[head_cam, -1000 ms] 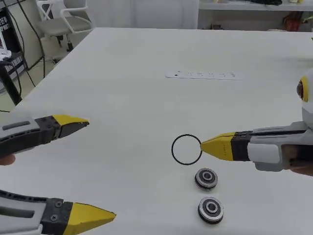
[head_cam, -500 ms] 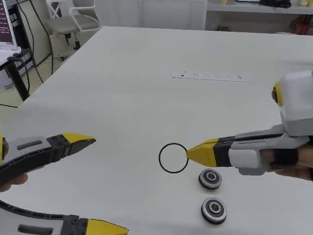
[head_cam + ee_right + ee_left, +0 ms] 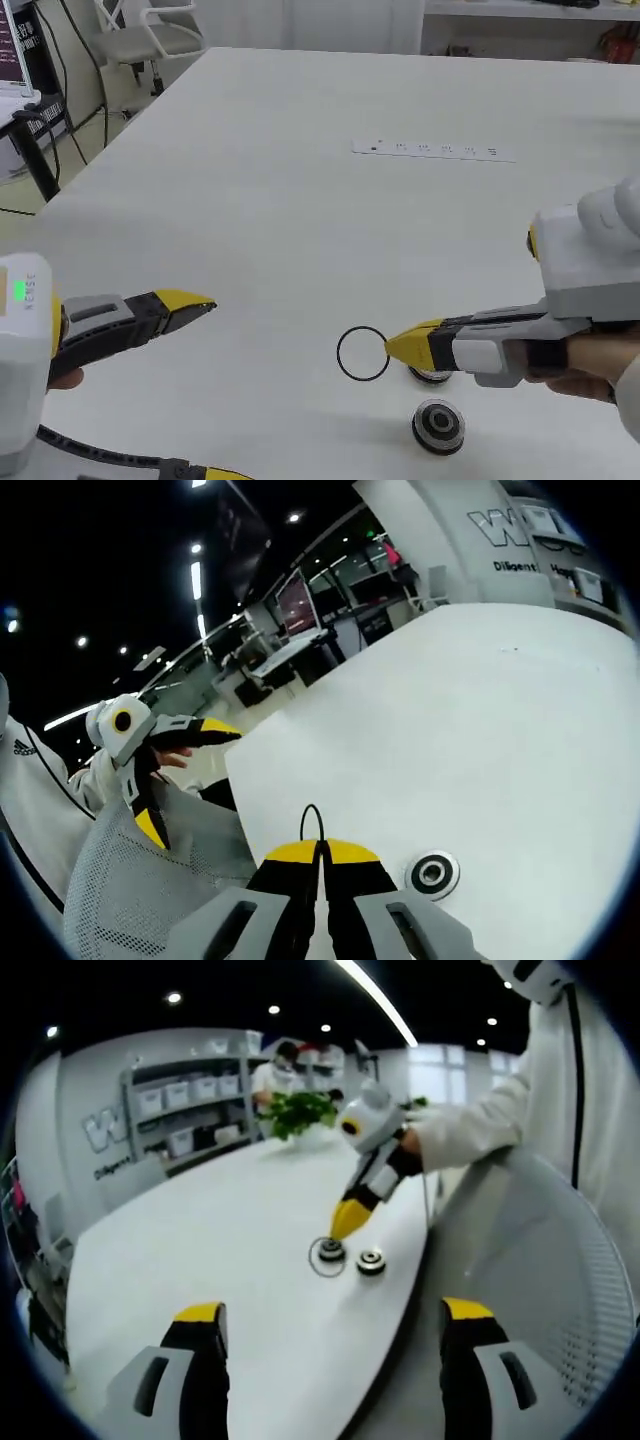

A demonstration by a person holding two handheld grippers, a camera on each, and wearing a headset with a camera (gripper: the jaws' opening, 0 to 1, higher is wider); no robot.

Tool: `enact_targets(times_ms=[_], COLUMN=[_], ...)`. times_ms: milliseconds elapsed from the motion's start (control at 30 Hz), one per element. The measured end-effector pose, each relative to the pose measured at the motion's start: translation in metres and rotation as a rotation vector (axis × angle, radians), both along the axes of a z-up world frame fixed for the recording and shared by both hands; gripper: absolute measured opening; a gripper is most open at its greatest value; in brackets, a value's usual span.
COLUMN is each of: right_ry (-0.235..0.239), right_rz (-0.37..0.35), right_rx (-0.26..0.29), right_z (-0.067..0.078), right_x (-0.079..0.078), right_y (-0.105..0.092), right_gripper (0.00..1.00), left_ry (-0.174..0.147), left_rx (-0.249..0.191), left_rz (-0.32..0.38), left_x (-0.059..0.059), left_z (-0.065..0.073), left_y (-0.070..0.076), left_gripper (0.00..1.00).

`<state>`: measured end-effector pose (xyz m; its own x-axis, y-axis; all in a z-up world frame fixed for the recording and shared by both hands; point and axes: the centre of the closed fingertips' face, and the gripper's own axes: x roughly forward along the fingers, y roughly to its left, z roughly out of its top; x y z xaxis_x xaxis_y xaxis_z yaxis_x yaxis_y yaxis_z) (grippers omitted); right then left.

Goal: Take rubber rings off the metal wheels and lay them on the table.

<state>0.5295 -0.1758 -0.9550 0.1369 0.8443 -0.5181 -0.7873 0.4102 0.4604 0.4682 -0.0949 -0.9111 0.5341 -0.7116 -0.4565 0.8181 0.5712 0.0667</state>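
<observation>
The right gripper clamps the thin black rubber ring, apparently lying near the front edge of the white tabletop just beside a round metal wheel, second metal wheel closer to that edge; left gripper jaws wide apart.

Thin black rubber ring: an open loop off the wheels, lower centre, its right edge pinched in the right gripper. Upper metal wheel: just right of the ring, partly hidden. Lower metal wheel: flat, dark-rimmed, near the bottom edge.
</observation>
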Motion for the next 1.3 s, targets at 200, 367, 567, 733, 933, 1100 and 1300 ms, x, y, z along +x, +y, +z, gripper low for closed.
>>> enact_targets(times_ms=[200, 367, 567, 733, 933, 1100, 1300], right_ry=[0.041, 0.071, 0.072, 0.043, 0.031, 0.013, 0.011], right_rz=[0.028, 0.024, 0.025, 0.029, 0.024, 0.024, 0.011], right_rx=[-0.06, -0.126, -0.165, -0.176, -0.193, -0.204, -0.199], right_z=[-0.021, -0.038, -0.048, -0.049, -0.053, -0.053, -0.051], right_x=[-0.009, -0.013, -0.013, -0.009, -0.005, -0.003, 0.0], right_y=[-0.002, -0.006, -0.01, -0.011, -0.015, -0.017, -0.019], right_gripper=[0.0, 0.0, 0.0, 0.0, 0.01, 0.04, 0.05], left_ry=[0.007, 0.009, 0.016, 0.02, 0.016, 0.016, 0.014], left_rx=[0.008, 0.005, -0.001, 0.002, -0.006, -0.006, -0.003], left_rz=[-0.004, 0.0, -0.008, -0.013, -0.007, -0.004, -0.002], left_x=[-0.001, 0.0, -0.002, -0.002, -0.001, -0.001, -0.001], left_z=[-0.003, -0.003, -0.004, -0.005, -0.003, -0.003, -0.003], left_y=[0.0, 0.001, -0.001, -0.001, -0.001, 0.0, 0.0], left_gripper=[0.88, 0.88, 0.88, 0.87, 0.85, 0.84, 0.84])
